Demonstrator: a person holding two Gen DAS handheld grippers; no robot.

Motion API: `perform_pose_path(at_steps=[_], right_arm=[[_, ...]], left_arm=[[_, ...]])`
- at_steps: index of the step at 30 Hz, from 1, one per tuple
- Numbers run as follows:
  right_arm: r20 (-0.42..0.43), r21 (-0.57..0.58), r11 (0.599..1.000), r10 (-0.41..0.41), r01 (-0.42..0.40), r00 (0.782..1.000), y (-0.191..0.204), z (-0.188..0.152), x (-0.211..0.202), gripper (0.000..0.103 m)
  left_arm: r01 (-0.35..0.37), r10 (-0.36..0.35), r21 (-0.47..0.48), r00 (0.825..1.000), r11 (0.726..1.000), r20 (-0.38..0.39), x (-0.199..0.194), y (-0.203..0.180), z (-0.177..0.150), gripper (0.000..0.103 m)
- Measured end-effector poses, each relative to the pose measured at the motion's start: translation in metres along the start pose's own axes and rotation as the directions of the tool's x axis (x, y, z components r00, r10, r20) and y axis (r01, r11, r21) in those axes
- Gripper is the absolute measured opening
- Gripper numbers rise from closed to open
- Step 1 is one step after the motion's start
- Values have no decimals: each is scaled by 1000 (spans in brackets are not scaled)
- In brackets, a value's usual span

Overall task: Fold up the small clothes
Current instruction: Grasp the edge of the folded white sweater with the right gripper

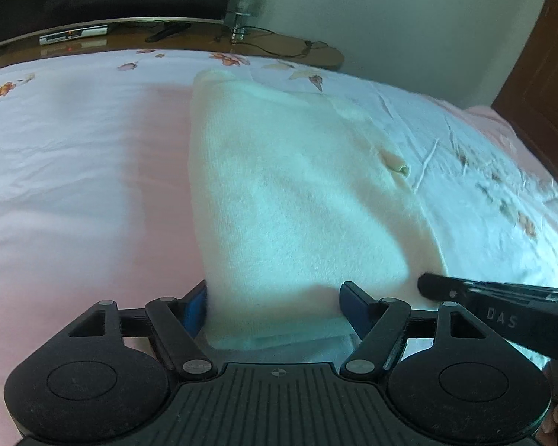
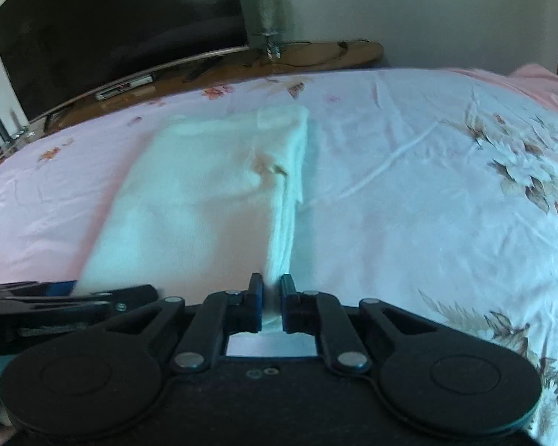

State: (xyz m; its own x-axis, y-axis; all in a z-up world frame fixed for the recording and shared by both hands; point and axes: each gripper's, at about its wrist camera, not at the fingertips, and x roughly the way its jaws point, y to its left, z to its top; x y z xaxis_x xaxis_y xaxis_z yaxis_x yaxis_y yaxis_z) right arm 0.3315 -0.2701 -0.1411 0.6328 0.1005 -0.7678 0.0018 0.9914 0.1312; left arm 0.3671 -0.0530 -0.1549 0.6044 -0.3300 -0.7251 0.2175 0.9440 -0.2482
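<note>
A folded white cloth (image 1: 297,193) lies on the floral bed sheet (image 2: 409,186). The left hand-held gripper (image 1: 273,304), level, stands spread around its near edge. The right hand-held gripper (image 2: 271,297) pinches the cloth's near right corner.

Folded garment (image 1: 297,193) lying on the bedsheet (image 1: 74,167), grippers at its near edge

The left gripper (image 1: 273,306) straddles the garment's near end, the right gripper (image 2: 271,303) pinches its right-hand edge, beside the left one. Behind the bed runs a wooden shelf (image 2: 316,54) carrying a glass (image 2: 262,11), with a screen (image 2: 111,26) to its left
</note>
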Motion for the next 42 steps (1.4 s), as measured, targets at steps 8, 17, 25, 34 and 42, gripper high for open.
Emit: perform_pose_path(at_steps=[8,17,25,34,42], right_arm=[[12,54,998,34,-35,999,-4,1,-5,31],[67,66,995,64,-68,996,-3,17,-13,62],[79,148,983,101,-111,992,-11,42,7,75],[61,238,957,157,-167,986,-23,73,43,76],[18,241,954,178,-177,984,-31,82,75,76]], left_arm=[[3,-3,-4,1000,1000,-13,-1,1,4,77],[7,-8,-81,1000,997,-5,-3,11,20,77],[-6,11,-150,999,989,31,7,29,49,77],[4,-1,-210,1000,978,18,35,40,69,77],[30,-29,-218,1000,976,6,58,40,74,77]])
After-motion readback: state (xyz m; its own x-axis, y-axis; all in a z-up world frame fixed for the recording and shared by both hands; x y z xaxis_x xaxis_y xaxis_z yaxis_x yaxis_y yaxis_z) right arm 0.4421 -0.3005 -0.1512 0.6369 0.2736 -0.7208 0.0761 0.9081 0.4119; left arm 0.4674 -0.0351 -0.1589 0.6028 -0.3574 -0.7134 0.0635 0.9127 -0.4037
